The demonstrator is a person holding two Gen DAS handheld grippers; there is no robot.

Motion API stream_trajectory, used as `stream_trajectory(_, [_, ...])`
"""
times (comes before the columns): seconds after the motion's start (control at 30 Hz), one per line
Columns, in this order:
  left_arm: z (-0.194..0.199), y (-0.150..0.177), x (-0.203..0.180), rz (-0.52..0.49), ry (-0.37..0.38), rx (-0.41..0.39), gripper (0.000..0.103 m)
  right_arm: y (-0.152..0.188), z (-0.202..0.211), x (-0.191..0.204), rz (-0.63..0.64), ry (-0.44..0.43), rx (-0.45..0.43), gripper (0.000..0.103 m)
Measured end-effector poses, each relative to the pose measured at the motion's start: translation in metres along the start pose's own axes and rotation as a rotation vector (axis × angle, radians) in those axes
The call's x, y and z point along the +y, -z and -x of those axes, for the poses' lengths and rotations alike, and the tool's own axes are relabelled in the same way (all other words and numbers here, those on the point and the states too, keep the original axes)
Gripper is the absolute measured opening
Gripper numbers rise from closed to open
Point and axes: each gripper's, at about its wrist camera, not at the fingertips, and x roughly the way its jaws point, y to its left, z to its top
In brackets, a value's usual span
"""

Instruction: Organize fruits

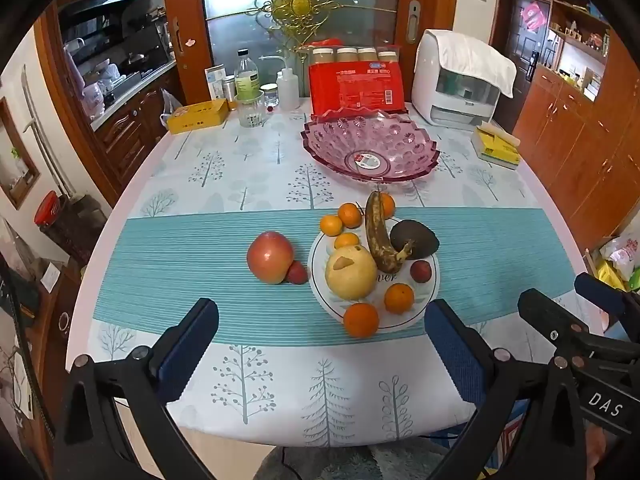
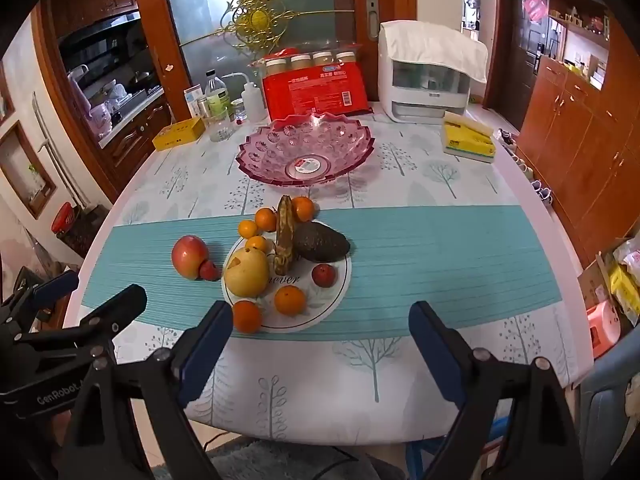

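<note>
The left claw [image 1: 320, 340] stands wide with nothing between its blue-padded fingers [image 1: 188, 344], hanging over the near edge of the bench [image 1: 200, 184]. The right claw [image 2: 320, 340] is just as wide and empty, beside it over the same near edge; each shows in the corner of the other's view.

Under both lies a bare band of the tree-printed white cloth, then the teal striped strip across the middle. On that strip sits the round white printed plate [image 1: 430, 292], its near rim close ahead of the claws. It carries a large pale yellow pear [image 1: 350, 272], a brown overripe banana [image 1: 378, 236] leaning over the far rim, a dark avocado [image 1: 414, 238], a small red plum-like fruit [image 1: 421, 271] and a small orange tangerine [image 1: 399, 298]. Another tangerine [image 1: 361, 320] sits across the plate's near rim; more cluster at the far rim.

Left of the plate, apart from it, a red-yellow apple [image 1: 270, 256] rests on the strip with a small red fruit [image 1: 297, 273] touching it. The strip to the right of the plate and to the left of the apple is open.

Beyond, past a narrow gap, stands the empty pink scalloped glass bowl [image 1: 370, 148]. Bottles, a red packet [image 1: 356, 90], a yellow box [image 1: 198, 116] and a white appliance [image 1: 456, 88] line the far edge.
</note>
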Motion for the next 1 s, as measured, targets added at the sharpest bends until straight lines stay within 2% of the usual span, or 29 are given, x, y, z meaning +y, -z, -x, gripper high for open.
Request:
stream_trajectory(0.1, [-0.001,0.0,-0.001,-0.006,0.008,0.012,0.102,-0.001,-0.001,-0.002,-0.004,0.002,0.003,0.09])
stream_trajectory(0.13, [-0.003,-0.002,0.006,0.022,0.024,0.024,0.102,-0.002,-0.001,-0.003,-0.006,0.001,0.004,0.09])
stream_trajectory(0.23, [-0.009,-0.006,0.006,0.025,0.012,0.041,0.102,-0.005,-0.003,0.0,-0.003,-0.003,0.005,0.09])
stream_trajectory(1.0, [-0.017,-0.004,0.004,0.024,-0.001,0.032,0.102,-0.012,-0.022,-0.005,0.026,-0.022,0.004,0.09])
